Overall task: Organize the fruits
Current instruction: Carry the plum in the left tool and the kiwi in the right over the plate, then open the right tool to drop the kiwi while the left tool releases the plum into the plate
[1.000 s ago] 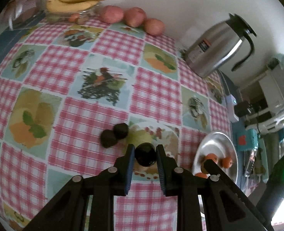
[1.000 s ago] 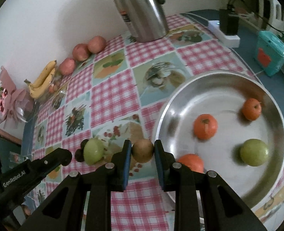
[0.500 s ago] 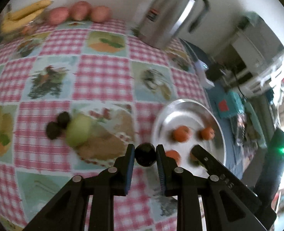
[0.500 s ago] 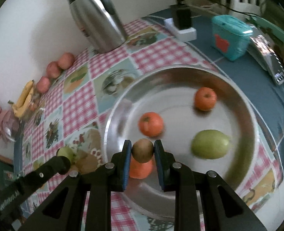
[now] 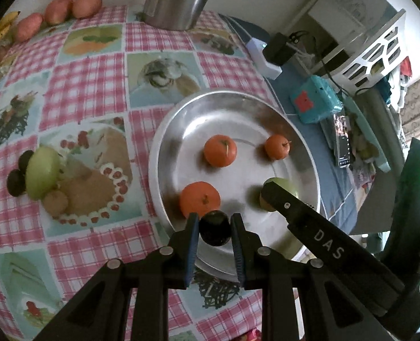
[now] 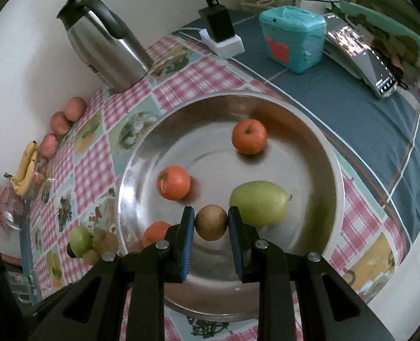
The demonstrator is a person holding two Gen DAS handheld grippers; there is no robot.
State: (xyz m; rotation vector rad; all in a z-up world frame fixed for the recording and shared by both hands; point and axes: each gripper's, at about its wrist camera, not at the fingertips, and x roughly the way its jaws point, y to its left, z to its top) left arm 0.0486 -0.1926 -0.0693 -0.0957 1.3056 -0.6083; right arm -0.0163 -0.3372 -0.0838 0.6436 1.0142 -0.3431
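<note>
Left gripper (image 5: pixel 214 231): clamped a dark round fruit (image 5: pixel 214 228), tilted steeply down over the near rim of the metal plate (image 5: pixel 164 153).
Right gripper (image 6: pixel 210 224): clenched on a brown round fruit (image 6: pixel 211 222), angled down above the plate's near half.
Done: three orange fruits (image 6: pixel 173 182) and a green fruit (image 6: pixel 257 203) lay in the plate.
Left: both held fruits unreleased; a green fruit on the cloth (image 5: pixel 42 176), two dark ones (image 5: pixel 16 182) and a brown one (image 5: pixel 55 203) waited on the tablecloth (image 5: pixel 90 85).
Far: kettle (image 6: pixel 104 54), untouched.

Both hand-held grippers (image 5: pixel 214 228) (image 6: pixel 211 223) angle downward, jaws clamped.
</note>
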